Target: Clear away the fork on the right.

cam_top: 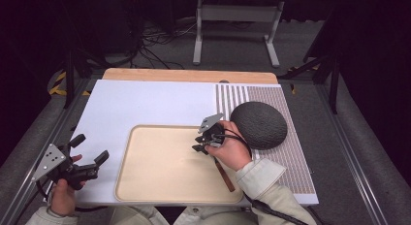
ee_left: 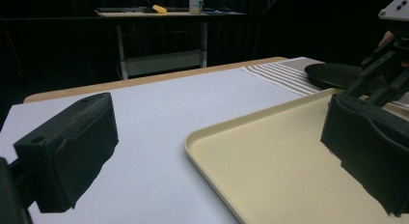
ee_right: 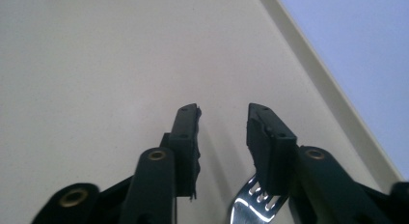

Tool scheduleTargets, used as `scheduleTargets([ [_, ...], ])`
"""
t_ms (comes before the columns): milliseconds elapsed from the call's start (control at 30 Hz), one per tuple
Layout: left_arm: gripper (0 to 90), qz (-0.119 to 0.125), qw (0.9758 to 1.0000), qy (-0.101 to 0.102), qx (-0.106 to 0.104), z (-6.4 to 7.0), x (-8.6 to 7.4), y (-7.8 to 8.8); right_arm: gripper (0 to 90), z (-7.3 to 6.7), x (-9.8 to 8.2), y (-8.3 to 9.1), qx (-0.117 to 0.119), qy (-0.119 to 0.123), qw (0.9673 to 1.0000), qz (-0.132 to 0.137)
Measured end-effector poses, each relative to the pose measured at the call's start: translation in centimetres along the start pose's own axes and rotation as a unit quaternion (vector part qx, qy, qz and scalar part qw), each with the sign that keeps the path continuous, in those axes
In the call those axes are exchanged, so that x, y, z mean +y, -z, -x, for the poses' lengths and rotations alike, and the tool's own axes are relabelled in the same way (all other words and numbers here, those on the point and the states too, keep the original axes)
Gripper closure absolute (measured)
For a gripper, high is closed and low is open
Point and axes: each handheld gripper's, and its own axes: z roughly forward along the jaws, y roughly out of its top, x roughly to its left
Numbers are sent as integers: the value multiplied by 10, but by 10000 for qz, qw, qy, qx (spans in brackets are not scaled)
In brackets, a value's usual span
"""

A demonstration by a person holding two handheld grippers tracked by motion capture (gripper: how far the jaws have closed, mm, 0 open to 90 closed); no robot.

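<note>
Two hand-held grippers are working: the right hand-held gripper [cam_top: 201, 142], jaws parted, is hovering over the cream tray [cam_top: 145, 186] beside a fork [ee_right: 251, 202] lying there, seemingly just released; the left hand-held gripper [cam_top: 89, 154] is waiting open over the worktop [cam_top: 145, 104]. Withdrawing likely comes next.

A metal fork [ee_right: 253, 202] with a brown wooden handle [cam_top: 224, 174] lies on the cream tray [cam_top: 160, 179] near its right edge, handle toward the front right corner, tines pointing inward.
</note>
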Motion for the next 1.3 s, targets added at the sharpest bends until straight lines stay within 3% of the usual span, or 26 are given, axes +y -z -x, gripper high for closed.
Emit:
scheduleTargets([
  [133,1,1,10000,-1,-2,0,0,0,864,3,-3,-8,-23,114,9999,-118],
  [200,1,-8,10000,-2,-7,0,0,0,895,4,-5,-12,-19,131,9997,-226],
  [767,1,-6,10000,-10,-9,0,0,0,897,9,-13,-22,-104,73,9990,-435],
  [1300,1,-10,10000,-19,-10,0,0,0,897,23,-22,-10,-436,-25,9969,-655],
])
